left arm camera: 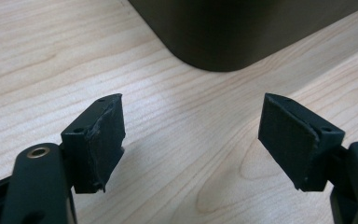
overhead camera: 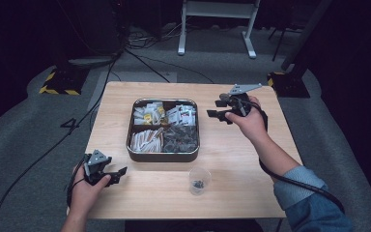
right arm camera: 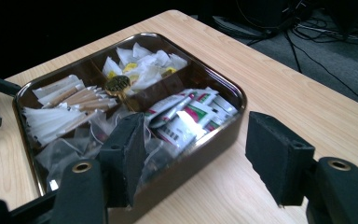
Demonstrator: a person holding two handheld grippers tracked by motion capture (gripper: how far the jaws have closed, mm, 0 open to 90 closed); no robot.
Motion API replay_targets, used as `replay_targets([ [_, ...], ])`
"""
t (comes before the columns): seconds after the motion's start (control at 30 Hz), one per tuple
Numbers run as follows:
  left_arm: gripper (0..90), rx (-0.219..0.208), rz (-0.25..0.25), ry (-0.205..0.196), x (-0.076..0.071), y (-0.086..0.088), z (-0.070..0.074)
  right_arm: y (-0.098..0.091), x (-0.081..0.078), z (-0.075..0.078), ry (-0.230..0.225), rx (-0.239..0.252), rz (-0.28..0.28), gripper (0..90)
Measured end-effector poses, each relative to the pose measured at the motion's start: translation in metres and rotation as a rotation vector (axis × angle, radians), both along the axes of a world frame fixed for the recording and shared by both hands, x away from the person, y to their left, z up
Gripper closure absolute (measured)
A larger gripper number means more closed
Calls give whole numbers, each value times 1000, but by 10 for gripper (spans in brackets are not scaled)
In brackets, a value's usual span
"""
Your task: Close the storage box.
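A dark metal tray (overhead camera: 163, 155) with compartments stands in the middle of the wooden table. It holds white and yellow packets (overhead camera: 148, 113), red-and-green sachets (overhead camera: 182, 116), paper sticks (overhead camera: 145, 140) and clear bags of dark stuff (overhead camera: 179, 139). A clear plastic cup (overhead camera: 199, 180) with a few dark bits at its bottom stands in front of the tray. My left gripper (overhead camera: 118, 175) rests low near the table's front left corner, jaws apart (left arm camera: 191, 140) over bare wood, facing the tray's wall (left arm camera: 233, 32). My right gripper (overhead camera: 213, 116) hovers right of the tray, open and empty (right arm camera: 196, 158), pointing at the sachets (right arm camera: 186, 116).
Bare table top (overhead camera: 232, 193) lies in front of and to the right of the tray. Cables (overhead camera: 53, 145) run over the grey floor on the left. A white frame (overhead camera: 217, 29) stands behind the table, with yellow-and-black stand feet (overhead camera: 58, 84) at the back left.
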State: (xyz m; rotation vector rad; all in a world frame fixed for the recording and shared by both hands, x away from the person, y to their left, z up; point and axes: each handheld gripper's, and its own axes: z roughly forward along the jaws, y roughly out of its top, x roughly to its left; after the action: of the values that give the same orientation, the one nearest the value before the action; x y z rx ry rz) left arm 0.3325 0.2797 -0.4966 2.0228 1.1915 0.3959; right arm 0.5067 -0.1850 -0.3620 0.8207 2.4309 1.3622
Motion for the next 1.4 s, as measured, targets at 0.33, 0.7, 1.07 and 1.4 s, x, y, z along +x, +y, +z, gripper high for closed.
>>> replay_targets([
  [0.33, 233, -3, -5, 8, -2, 1, -3, -38, -24, 3, -15, -21, -4, 369],
  [0.7, 180, 80, -16, 17, 8, -8, -7, -85, -52, -9, -15, -30, -70, 344],
  [1.07, 148, 90, -20, 16, 11, -9, -8, -139, -81, -41, 20, -61, -146, 324],
  [1.4, 148, 92, -21, 12, 11, -9, -8, -172, -110, -88, 34, -84, -218, 306],
])
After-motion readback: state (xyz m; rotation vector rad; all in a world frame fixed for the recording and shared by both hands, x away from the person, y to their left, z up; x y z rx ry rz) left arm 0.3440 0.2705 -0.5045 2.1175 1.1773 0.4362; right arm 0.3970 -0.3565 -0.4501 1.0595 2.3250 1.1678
